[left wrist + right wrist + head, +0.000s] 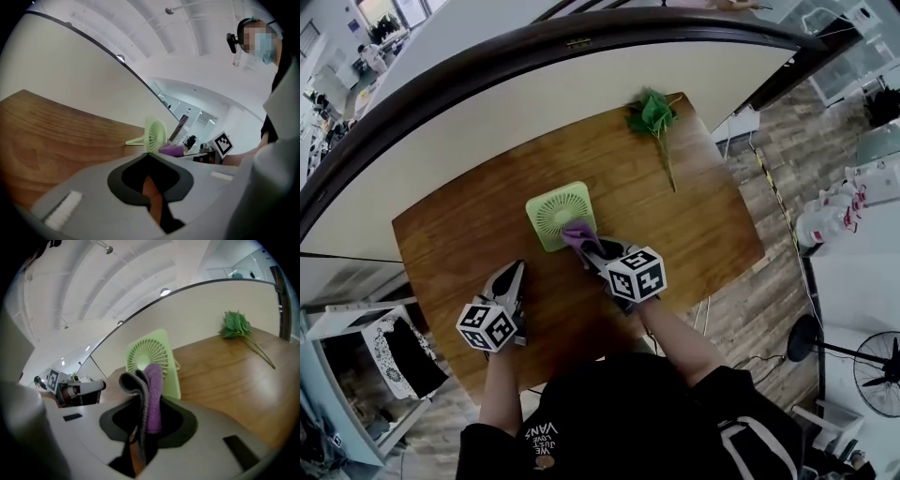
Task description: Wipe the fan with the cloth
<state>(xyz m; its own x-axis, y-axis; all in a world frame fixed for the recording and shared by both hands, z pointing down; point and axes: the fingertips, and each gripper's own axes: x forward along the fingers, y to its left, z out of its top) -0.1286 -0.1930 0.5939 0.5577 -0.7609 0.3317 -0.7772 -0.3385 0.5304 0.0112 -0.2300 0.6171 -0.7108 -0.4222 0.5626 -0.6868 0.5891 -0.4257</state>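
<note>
A small light-green fan (559,213) stands upright on the wooden table (469,234); it also shows in the left gripper view (155,135) and in the right gripper view (153,355). My right gripper (585,243) is shut on a folded purple and grey cloth (149,394), and the cloth (577,232) lies against the fan's lower right front. The cloth (171,150) shows beside the fan in the left gripper view. My left gripper (513,274) is shut and empty, low over the table to the fan's lower left.
A green leafy sprig (654,120) with a long stem lies at the table's far right corner. A curved dark-edged white panel (534,84) rises behind the table. A white shelf unit (366,347) stands on the floor at the left, a black floor fan (877,370) at the right.
</note>
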